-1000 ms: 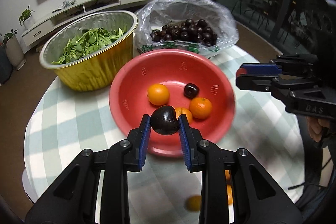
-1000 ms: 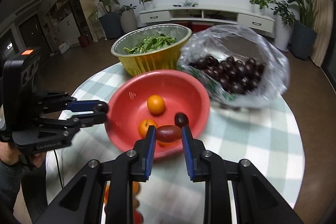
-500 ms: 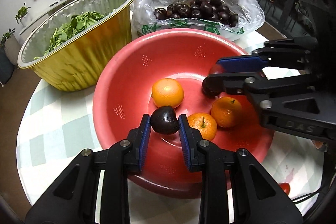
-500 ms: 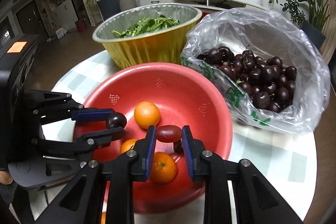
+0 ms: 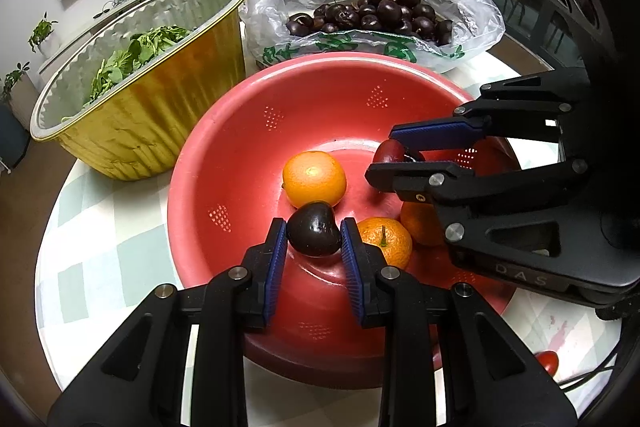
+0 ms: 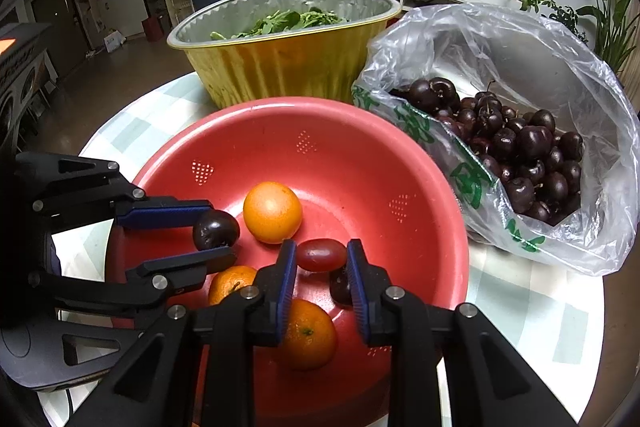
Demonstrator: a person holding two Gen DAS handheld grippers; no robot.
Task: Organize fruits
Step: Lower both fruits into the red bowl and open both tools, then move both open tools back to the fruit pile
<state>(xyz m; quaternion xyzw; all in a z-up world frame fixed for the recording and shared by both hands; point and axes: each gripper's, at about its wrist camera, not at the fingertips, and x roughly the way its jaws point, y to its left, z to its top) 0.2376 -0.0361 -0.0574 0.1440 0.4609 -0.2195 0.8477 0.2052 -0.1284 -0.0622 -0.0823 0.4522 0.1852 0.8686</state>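
Cherry (image 5: 313, 229), glossy and dark, pinched in left tool (image 5: 313, 231); right tool (image 6: 321, 255) pinches smooth oval tomato (image 6: 321, 255).

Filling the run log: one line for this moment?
left gripper: shut on dark cherry | right gripper: shut on red grape tomato | both over red bowl | release: pending

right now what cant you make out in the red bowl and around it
- Loose dark cherry in the red bowl: right wrist view, half hidden behind the right tool finger; left wrist view, hidden by that tool.
- Third orange: left wrist view, mostly covered by the right tool body.
- Small red fruit on the table: left wrist view, at the edge, too small to identify.
- Bag bottom: cherries pile up, count unclear.
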